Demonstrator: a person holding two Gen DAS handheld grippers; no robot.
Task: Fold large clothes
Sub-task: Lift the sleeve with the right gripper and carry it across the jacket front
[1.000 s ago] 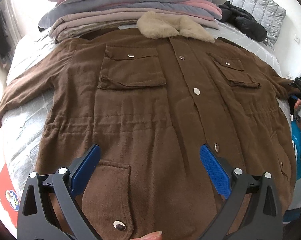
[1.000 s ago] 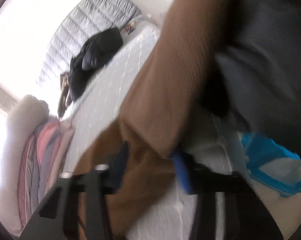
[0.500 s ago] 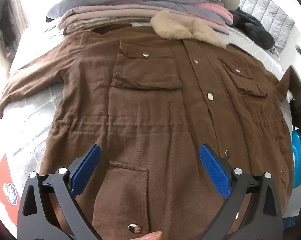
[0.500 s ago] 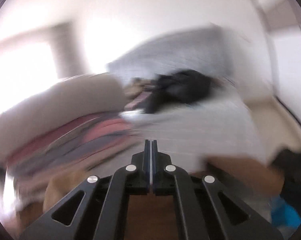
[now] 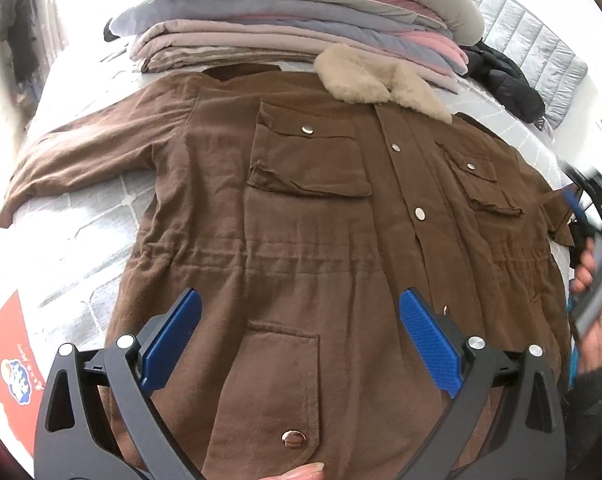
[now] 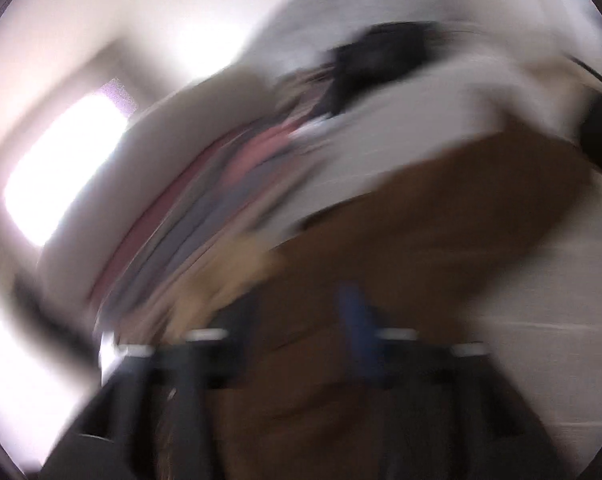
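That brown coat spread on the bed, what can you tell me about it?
The brown coat lies face up, buttoned, flat on the grey quilted bed. It looks like soft corduroy, with a beige fleecy collar, flapped chest pockets, a lower pocket, metal snaps and a gathered waist. One sleeve stretches sideways; the other is bunched at the bed's far edge. Its collar touches a stack of folded bedding.

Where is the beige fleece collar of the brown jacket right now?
In the left wrist view, the beige fleece collar sits upper right of centre, at the top of the brown button-front jacket, against the stack of folded blankets behind it.
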